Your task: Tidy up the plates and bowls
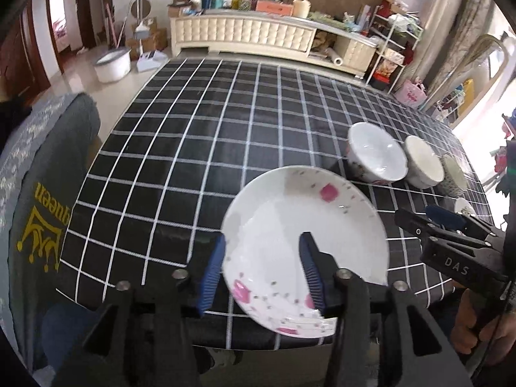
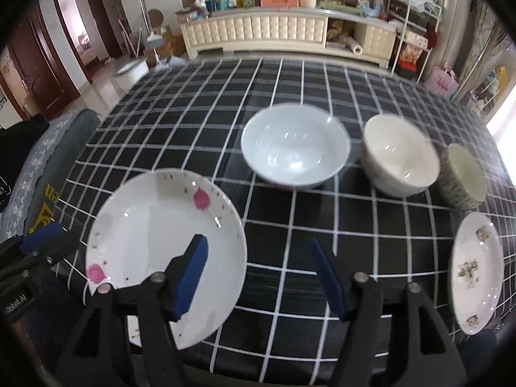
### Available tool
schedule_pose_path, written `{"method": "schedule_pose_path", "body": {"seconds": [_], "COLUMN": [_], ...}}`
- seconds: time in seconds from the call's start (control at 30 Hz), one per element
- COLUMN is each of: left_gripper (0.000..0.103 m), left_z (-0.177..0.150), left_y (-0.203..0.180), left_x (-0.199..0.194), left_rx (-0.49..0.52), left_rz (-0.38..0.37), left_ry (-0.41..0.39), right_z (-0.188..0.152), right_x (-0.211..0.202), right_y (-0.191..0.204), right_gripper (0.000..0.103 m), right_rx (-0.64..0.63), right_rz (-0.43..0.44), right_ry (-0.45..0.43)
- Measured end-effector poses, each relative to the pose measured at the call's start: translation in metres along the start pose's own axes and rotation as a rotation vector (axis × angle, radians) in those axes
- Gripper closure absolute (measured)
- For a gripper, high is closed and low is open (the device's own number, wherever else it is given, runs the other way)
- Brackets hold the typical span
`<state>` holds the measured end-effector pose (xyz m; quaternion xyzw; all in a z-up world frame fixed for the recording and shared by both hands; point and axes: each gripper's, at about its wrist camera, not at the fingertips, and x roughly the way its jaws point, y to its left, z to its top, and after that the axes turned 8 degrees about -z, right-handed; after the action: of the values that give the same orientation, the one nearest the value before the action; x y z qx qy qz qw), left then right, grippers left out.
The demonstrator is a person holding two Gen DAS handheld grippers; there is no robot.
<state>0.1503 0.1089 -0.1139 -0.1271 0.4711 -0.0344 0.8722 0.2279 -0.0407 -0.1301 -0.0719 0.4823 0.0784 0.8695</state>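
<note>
A white plate with pink flowers (image 1: 290, 225) (image 2: 154, 235) lies near the table's front edge. My left gripper (image 1: 261, 271) is open around its left rim: one finger is outside the rim, the other over the plate's inside. Whether the pads touch the plate is unclear. My right gripper (image 2: 259, 274) is open and holds nothing, hovering just right of that plate; it appears at the right (image 1: 419, 219) in the left wrist view. Behind stand a white bowl (image 2: 295, 148) (image 1: 377, 151), a cream bowl (image 2: 400, 158) (image 1: 422, 161) and a small patterned bowl (image 2: 464, 177) (image 1: 454, 174). A second plate (image 2: 477, 274) lies front right.
The table wears a black cloth with white checks (image 2: 290, 225) (image 1: 193, 161). A grey cushion with a yellow crown print (image 1: 42, 193) sits off its left edge. A person's hand (image 1: 467, 322) holds the right gripper. A cluttered cream cabinet (image 2: 258, 32) stands far behind.
</note>
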Motion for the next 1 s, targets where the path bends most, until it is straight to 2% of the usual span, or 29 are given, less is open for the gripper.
{"method": "schedule_pose_path", "body": {"seconds": [0.13,0.23,0.4,0.43,0.5,1.0], "left_gripper": [0.056,0.056,0.056,0.056,0.042,0.042], "left_z": [0.007,0.012,0.015,0.017,0.017,0.026], "left_y": [-0.024,-0.049,-0.083,-0.092,-0.106,-0.208], "left_x": [-0.014,-0.024,-0.031,-0.031,-0.033,-0.029], "left_rx": [0.026,0.070,0.137,0.155,0.179,0.351], "left_rz": [-0.058,-0.073,-0.101,-0.110,-0.123,-0.191], "left_ry": [-0.033,-0.066,-0.090,-0.091,-0.099,-0.118], "right_z": [0.000,0.000,0.001,0.000,-0.001,-0.016], "right_x": [-0.029,-0.052,-0.072,-0.075,-0.080,-0.112], "right_y": [-0.014,-0.025,-0.048,-0.053,-0.066,-0.151], "right_gripper": [0.027,0.021,0.019,0.019,0.019,0.019], "right_rx": [0.023,0.035,0.053,0.064,0.085,0.153], "right_rz": [0.015,0.016,-0.020,-0.024,-0.031,-0.094], "right_ry": [-0.051,-0.100,-0.157,-0.161,-0.168,-0.201]}}
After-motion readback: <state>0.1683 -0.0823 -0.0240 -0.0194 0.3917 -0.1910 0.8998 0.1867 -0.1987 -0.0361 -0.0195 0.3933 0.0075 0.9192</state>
